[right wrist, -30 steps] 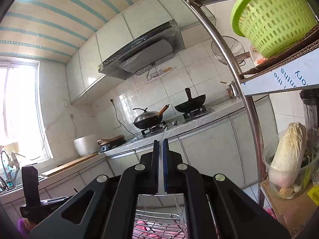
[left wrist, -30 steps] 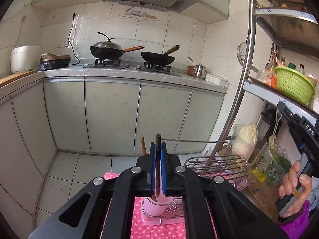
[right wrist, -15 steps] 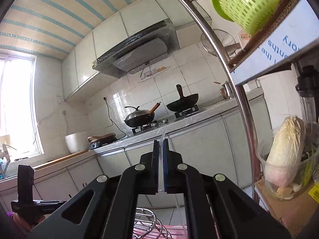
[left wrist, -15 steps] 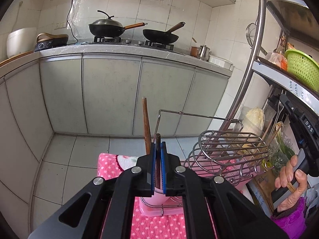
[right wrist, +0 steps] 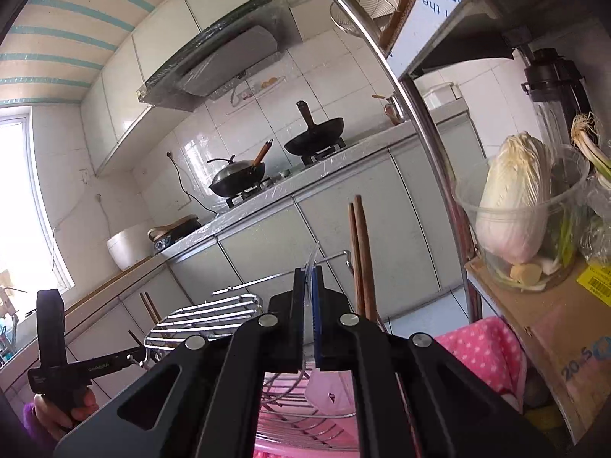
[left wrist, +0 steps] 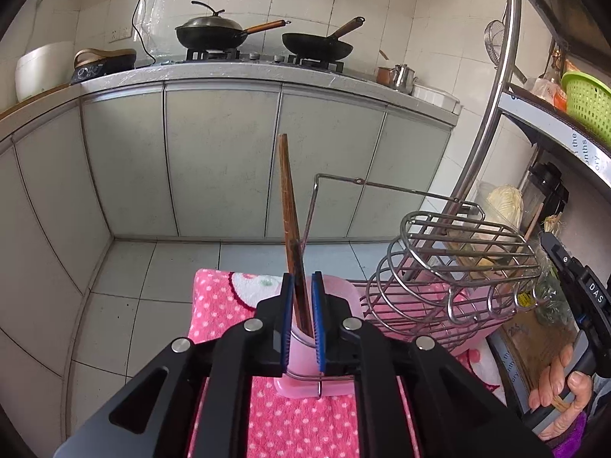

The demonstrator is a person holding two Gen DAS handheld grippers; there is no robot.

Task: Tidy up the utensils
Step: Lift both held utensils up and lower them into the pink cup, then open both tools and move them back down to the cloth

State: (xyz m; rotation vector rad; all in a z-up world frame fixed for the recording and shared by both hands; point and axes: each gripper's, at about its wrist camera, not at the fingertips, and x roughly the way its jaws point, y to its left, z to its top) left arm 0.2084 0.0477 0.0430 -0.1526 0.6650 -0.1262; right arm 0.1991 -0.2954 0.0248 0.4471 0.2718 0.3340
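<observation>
In the left wrist view my left gripper [left wrist: 302, 307] has its blue pads a little apart, with brown wooden chopsticks [left wrist: 290, 225] standing between them in the pink utensil cup [left wrist: 305, 358] of the wire dish rack [left wrist: 450, 267]. The pads do not visibly clamp the chopsticks. In the right wrist view my right gripper [right wrist: 309, 297] is shut on a thin clear plastic utensil [right wrist: 312, 263]. It is above the rack [right wrist: 214, 316], with the chopsticks [right wrist: 361, 252] just to its right.
The rack sits on a pink dotted towel [left wrist: 229, 305]. A steel shelf post [left wrist: 485, 122] and shelves with a green basket [left wrist: 586, 105] and a cabbage [right wrist: 515, 198] stand at the right. Grey cabinets and a stove with woks [left wrist: 214, 34] are behind.
My left gripper has tilted down and its pads have parted from the chopsticks, which now stand in the pink cup. My right gripper has lowered toward the rack, still shut on the clear utensil.
</observation>
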